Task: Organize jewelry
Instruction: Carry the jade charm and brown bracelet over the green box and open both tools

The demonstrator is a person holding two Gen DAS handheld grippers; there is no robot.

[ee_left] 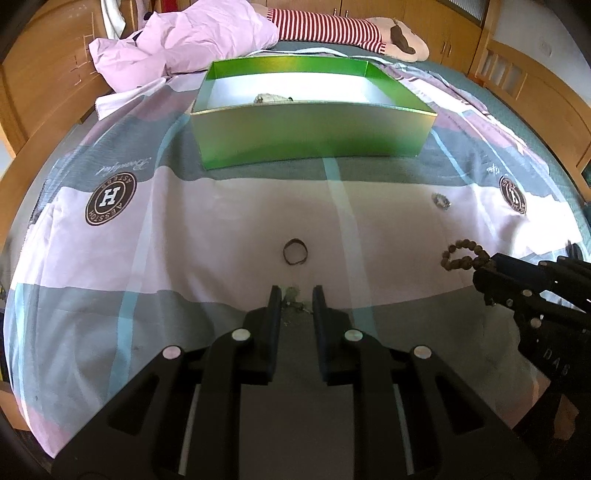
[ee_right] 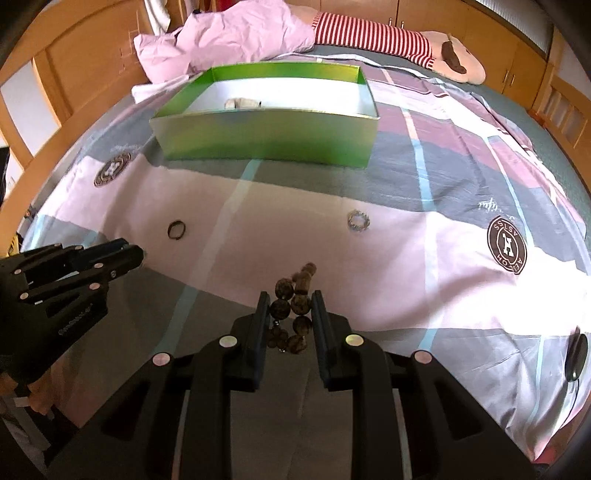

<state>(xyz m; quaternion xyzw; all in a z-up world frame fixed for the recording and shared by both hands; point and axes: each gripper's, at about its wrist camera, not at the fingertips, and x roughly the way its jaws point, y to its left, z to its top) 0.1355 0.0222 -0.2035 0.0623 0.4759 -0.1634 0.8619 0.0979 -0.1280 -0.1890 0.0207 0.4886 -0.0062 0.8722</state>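
Observation:
A green box stands open on the bed and holds a pale jewelry piece. My left gripper has its jaws around a small pale chain piece on the bedspread; whether it grips it I cannot tell. A dark ring lies just beyond it. My right gripper is shut on a brown bead bracelet. A silver ring-shaped piece lies farther right.
The plaid bedspread covers the bed. A pink crumpled quilt and a striped plush toy lie behind the box. Wooden bed frame and cabinets surround the bed. A black round object lies at the right edge.

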